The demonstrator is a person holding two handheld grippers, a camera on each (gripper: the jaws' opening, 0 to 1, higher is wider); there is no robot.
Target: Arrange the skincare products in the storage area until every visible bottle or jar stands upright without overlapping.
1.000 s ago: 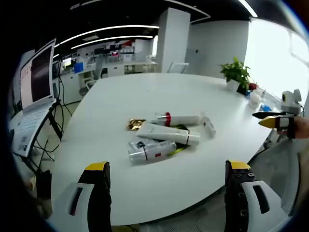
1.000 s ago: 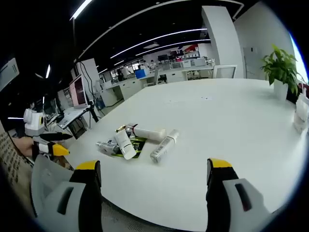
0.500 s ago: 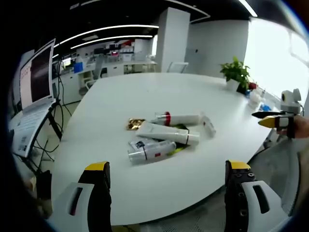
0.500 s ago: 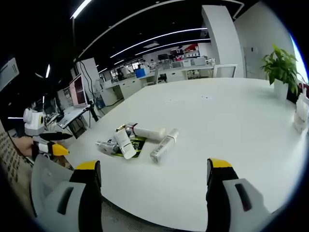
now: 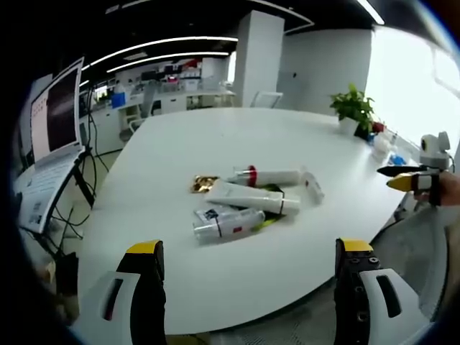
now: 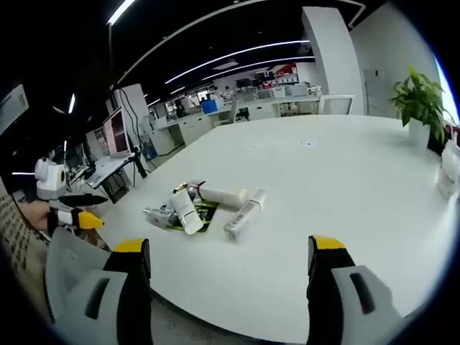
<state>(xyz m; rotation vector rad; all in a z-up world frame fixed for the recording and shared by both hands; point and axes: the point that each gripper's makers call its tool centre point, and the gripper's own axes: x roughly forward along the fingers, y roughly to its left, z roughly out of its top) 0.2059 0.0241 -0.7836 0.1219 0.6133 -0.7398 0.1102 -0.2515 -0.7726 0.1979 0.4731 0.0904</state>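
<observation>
A: Near field, left gripper view. The left gripper [image 5: 246, 277] has its jaws spread wide, nothing between them, held off the near edge of the white table [image 5: 215, 144]. The right gripper [image 6: 228, 277] in its own view reads the same: jaws apart, empty, short of the table edge.

B: Noted. Products?

A: All lying flat in one cluster, mid-table. Left gripper view, nearest first: a clear bottle [image 5: 228, 225] on its side, long axis left-right, cap end to the left. Behind it a white tube [image 5: 251, 197] overlaps the pile, long axis running from far-left to near-right. Behind that, a red-banded tube [image 5: 264, 177], also lying left-right. At the right end a small white bottle [image 5: 312, 185] lies with its long axis near-far. A gold item [image 5: 203, 184] sits at the far-left corner; I cannot tell what it is.

B: And the right gripper view?

A: It shows the cluster from another side. The white tube [image 6: 185, 210] there points toward the camera, and a green packet [image 6: 204, 213] under the pile is plainer. The small white bottle [image 6: 245, 213] lies apart on the right, tilted diagonally.

B: Differences further out?

A: Left gripper view: a monitor [image 5: 52, 109] far left, a potted plant [image 5: 352, 109] far right, and the other gripper's tips [image 5: 404, 177] at the right edge. Right gripper view: the plant [image 6: 418, 100] is far right, and the other gripper's tips [image 6: 79, 213] come in from the left.
</observation>
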